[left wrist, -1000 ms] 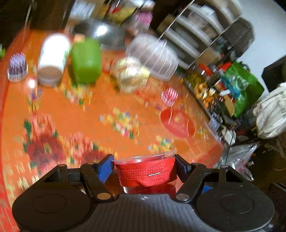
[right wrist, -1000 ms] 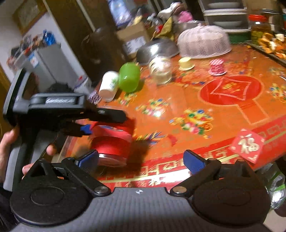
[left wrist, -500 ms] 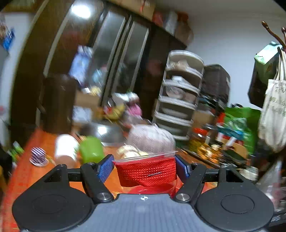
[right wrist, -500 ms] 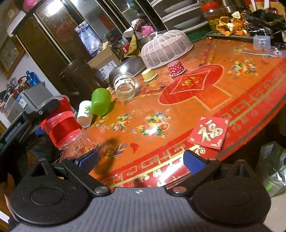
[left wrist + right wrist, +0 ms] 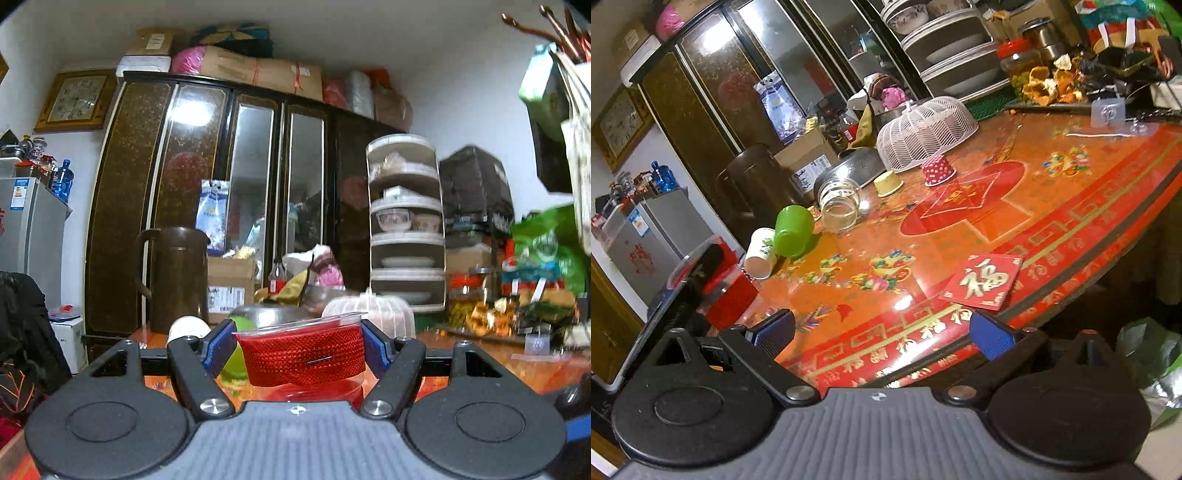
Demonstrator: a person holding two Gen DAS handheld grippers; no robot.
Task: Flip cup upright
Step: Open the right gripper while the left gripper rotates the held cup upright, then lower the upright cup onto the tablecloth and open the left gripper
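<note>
My left gripper is shut on a clear plastic cup with a red mesh sleeve, rim up, held level above the near left part of the orange table. The same cup shows at the left of the right wrist view, gripped by the left tool. My right gripper is open and empty over the table's front edge.
A green cup, a white paper cup and a glass jar lie on their sides on the table. A yellow cup and a red dotted cup stand mouth down. A white mesh food cover and a red card are there too.
My left gripper has tilted up from looking down at the table to level, turning the red cup rim up. The right gripper pulled back and swung right.
</note>
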